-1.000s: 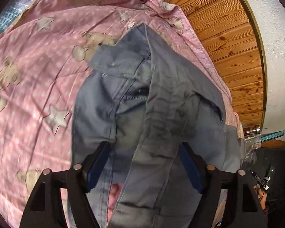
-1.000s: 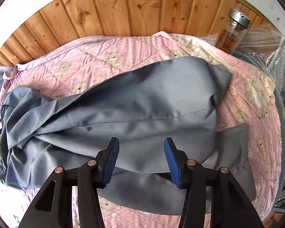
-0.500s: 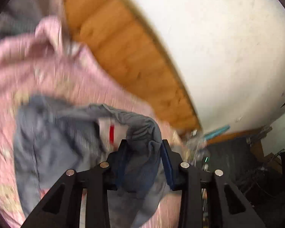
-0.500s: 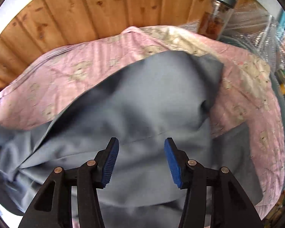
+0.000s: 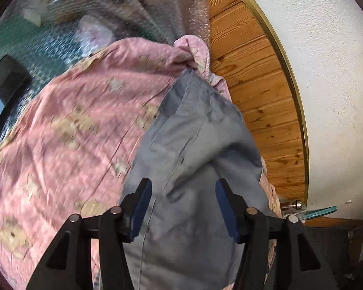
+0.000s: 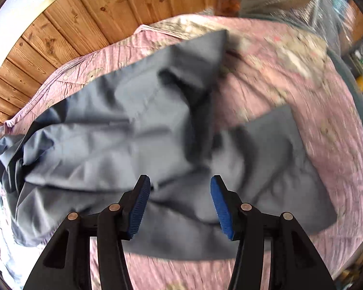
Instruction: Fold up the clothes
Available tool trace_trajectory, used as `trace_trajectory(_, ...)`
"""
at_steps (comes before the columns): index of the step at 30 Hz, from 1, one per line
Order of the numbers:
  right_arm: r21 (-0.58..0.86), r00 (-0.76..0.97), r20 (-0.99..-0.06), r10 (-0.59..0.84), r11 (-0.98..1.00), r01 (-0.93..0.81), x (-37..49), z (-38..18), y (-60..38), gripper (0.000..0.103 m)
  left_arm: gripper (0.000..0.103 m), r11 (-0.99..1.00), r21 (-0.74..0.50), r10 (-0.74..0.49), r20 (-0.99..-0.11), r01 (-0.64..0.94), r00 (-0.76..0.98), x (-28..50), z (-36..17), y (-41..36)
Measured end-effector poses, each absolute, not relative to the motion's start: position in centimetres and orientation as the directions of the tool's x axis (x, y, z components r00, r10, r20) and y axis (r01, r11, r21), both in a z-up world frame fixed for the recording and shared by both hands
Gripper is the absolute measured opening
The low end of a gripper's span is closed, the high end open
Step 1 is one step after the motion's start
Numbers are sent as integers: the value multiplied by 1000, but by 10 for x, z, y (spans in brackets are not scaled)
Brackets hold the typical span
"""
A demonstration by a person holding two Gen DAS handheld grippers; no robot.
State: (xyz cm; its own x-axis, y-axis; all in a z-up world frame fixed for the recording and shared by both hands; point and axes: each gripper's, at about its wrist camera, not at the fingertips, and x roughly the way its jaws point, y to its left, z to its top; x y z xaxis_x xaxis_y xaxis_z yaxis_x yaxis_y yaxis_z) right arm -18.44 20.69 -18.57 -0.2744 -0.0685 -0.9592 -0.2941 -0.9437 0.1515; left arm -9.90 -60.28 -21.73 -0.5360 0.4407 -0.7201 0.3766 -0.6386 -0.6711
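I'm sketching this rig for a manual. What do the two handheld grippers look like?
Both look alike. The left gripper and right gripper each have two matte black plastic fingers with triangular cut-outs, round silver pins at the joints, and ribbed blue pads lining the inner faces. No cables, markings or sleeves show.

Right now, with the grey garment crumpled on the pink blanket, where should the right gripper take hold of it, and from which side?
Probably the flat rectangular flap of the grey fabric garment, coming from the right over the pink bear-print blanket. That flap lies single and smooth with a free edge, while the middle is bunched in ridges. The right gripper hangs over the cloth, jaws open.
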Motion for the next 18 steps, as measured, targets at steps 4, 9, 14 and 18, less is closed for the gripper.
trace_trajectory(4,239,-248,-958,-144,-879,-412,-135,-204,230,55,68,-662,-638,478,-764,394,-434,-50,-241,-569)
trace_trajectory(9,396,-298,-916,-269,-728,-560,-91,-221,256,56,68,-653,-609,461,-791,450,-402,-17,-267,-547)
trace_trajectory(14,446,-336,-895,-293,-601,-664,-57,-234,277,56,68,-697,-558,413,-826,450,-383,-24,-276,-541)
trace_trajectory(18,491,-381,-871,-312,-501,-713,-32,-241,289,57,68,-735,-521,352,-840,434,-412,-18,-259,-544)
